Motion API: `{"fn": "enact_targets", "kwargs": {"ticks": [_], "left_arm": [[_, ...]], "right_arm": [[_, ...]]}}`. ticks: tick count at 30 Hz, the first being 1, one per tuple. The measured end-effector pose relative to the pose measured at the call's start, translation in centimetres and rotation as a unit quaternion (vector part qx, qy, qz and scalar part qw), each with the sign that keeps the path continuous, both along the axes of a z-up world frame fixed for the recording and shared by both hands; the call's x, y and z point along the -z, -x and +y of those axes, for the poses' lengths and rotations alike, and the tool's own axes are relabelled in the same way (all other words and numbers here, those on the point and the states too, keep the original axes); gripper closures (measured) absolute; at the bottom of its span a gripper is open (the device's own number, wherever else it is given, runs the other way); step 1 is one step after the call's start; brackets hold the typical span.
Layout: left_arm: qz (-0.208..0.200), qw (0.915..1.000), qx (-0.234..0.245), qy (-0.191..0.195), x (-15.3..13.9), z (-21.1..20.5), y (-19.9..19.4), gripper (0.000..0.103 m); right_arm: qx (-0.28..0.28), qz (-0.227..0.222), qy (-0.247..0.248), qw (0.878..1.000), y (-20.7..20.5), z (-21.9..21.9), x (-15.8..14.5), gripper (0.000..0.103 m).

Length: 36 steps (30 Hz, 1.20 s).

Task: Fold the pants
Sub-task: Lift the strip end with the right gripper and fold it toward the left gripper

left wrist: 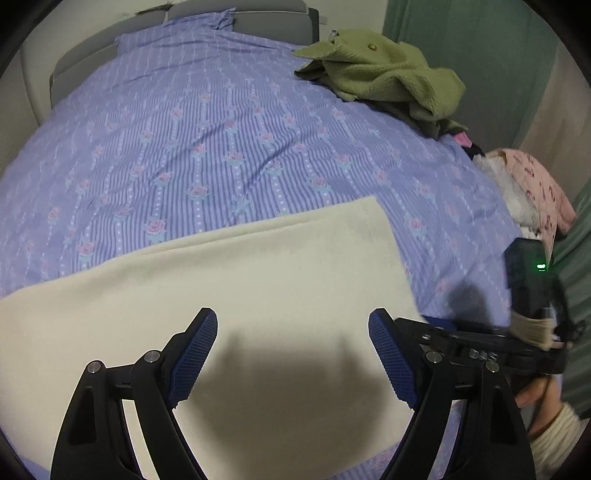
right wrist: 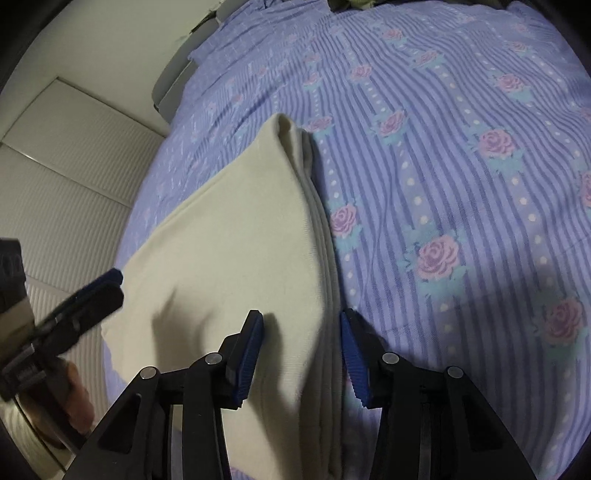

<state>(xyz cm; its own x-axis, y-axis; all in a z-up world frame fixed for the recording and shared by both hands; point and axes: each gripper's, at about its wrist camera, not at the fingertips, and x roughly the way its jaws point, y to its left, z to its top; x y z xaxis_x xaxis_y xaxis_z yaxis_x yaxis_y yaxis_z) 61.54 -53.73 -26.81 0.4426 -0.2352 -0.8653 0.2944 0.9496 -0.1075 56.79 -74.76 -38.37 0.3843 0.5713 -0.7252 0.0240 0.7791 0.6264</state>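
Cream pants (left wrist: pixel 258 266) lie folded flat on a purple striped bedsheet (left wrist: pixel 221 129) printed with roses. My left gripper (left wrist: pixel 291 321) hovers open over the near part of the pants, with nothing between its blue pads. In the right wrist view the pants (right wrist: pixel 229 240) show a stacked, layered edge along their right side. My right gripper (right wrist: pixel 301 321) straddles that edge, one pad over the cloth and one beside it on the sheet (right wrist: pixel 443 166); the pads do not visibly press. One finger (right wrist: pixel 99 291) of the left gripper shows at the left.
A crumpled green garment (left wrist: pixel 380 70) lies at the bed's far right, with a pink patterned one (left wrist: pixel 535 184) nearer along that edge. A grey headboard (left wrist: pixel 280 26) is at the back, a green curtain (left wrist: pixel 461 37) to the right. White panelled doors (right wrist: pixel 55 184) stand past the bed's left edge.
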Motion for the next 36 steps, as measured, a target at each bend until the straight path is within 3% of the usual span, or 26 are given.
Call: {"fn": "enact_targets", "kwargs": {"ticks": [4, 8, 9, 13, 16, 19, 22, 28, 33, 36], "left_arm": [[0.002, 0.9999, 0.006, 0.009, -0.5, -0.5, 0.2, 0.019], [-0.002, 0.9997, 0.021, 0.008, -1.1, -0.6, 1.1, 0.019], [-0.005, 0.9996, 0.026, 0.005, -1.1, -0.6, 1.4, 0.019], [-0.004, 0.9993, 0.035, -0.017, -0.4, -1.2, 1.5, 0.019], [0.007, 0.9996, 0.025, -0.01, -0.4, -0.8, 1.5, 0.019], [0.0, 0.9998, 0.017, -0.008, -1.3, 0.2, 1.9, 0.019], [-0.01, 0.9997, 0.013, -0.018, -2.5, 1.6, 2.3, 0.019], [-0.034, 0.999, -0.013, -0.027, -5.3, 6.3, 3.9, 0.019], [-0.054, 0.9968, -0.049, -0.032, -8.3, 13.0, 5.9, 0.019], [-0.066, 0.9947, -0.067, -0.041, -10.4, 17.9, 7.5, 0.019]], "right_arm": [[0.047, 0.009, -0.064, 0.997, -1.1, -1.1, 1.3, 0.059], [0.03, 0.003, -0.1, 0.995, 1.1, -2.0, 1.5, 0.065], [0.022, 0.005, -0.108, 0.994, 1.5, -2.3, 1.8, 0.07], [0.049, 0.036, -0.13, 0.99, 0.6, -3.2, 2.9, 0.076], [0.055, 0.041, -0.11, 0.992, 1.0, -2.5, 2.2, 0.075], [0.006, 0.039, -0.123, 0.992, 1.9, -0.3, 0.4, 0.082], [0.016, 0.023, -0.045, 0.999, 2.8, 0.9, -1.9, 0.085], [0.074, -0.021, 0.008, 0.997, 3.9, 2.6, -8.9, 0.085], [0.057, -0.081, 0.11, 0.989, 4.4, 8.1, -17.7, 0.087], [0.04, -0.092, 0.141, 0.985, 3.7, 12.4, -21.0, 0.087]]}}
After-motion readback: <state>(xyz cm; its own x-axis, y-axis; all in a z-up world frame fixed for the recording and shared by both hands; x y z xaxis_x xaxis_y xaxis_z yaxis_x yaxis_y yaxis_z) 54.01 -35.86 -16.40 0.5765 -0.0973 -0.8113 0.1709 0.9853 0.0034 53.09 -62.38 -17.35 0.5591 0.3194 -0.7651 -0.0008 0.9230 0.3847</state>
